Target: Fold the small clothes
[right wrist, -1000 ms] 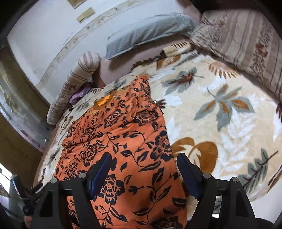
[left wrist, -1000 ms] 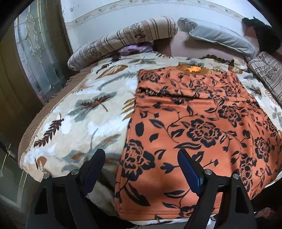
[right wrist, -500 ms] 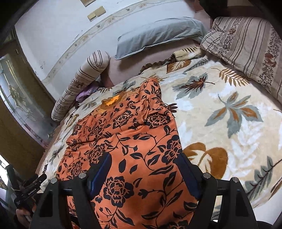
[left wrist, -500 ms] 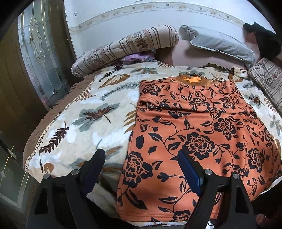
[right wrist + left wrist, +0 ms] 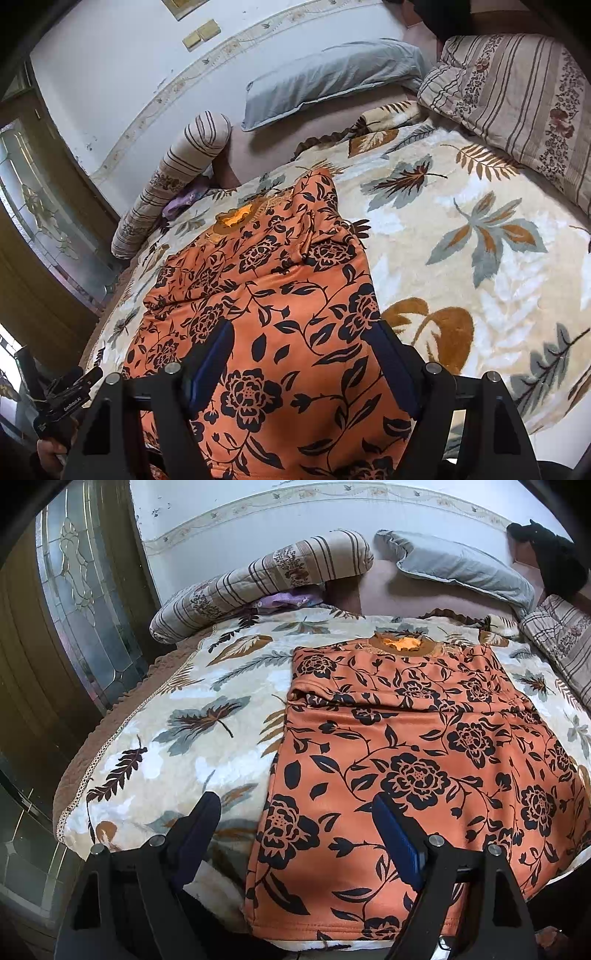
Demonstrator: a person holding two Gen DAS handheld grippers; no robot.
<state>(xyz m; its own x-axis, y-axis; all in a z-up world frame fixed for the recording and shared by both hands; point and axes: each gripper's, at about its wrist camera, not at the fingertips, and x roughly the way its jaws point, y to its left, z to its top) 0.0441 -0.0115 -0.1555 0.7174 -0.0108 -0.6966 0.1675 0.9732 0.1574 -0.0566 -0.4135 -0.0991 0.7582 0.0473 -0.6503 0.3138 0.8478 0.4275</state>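
Note:
An orange garment with black flowers (image 5: 424, 753) lies flat on the bed, sleeves folded in, collar at the far end. It also shows in the right wrist view (image 5: 280, 317). My left gripper (image 5: 295, 819) is open and empty, held above the garment's near left hem corner. My right gripper (image 5: 303, 350) is open and empty, above the garment's near right part. Neither touches the cloth.
The bed carries a cream leaf-print blanket (image 5: 177, 738). A striped bolster (image 5: 266, 579), a grey pillow (image 5: 461, 568) and a striped cushion (image 5: 524, 99) lie at the far side by the wall. A glass-panelled door (image 5: 81, 602) stands at the left.
Both grippers have pulled back and up from the garment, so more of the bed and wall shows. The garment has not moved. Both stay open.

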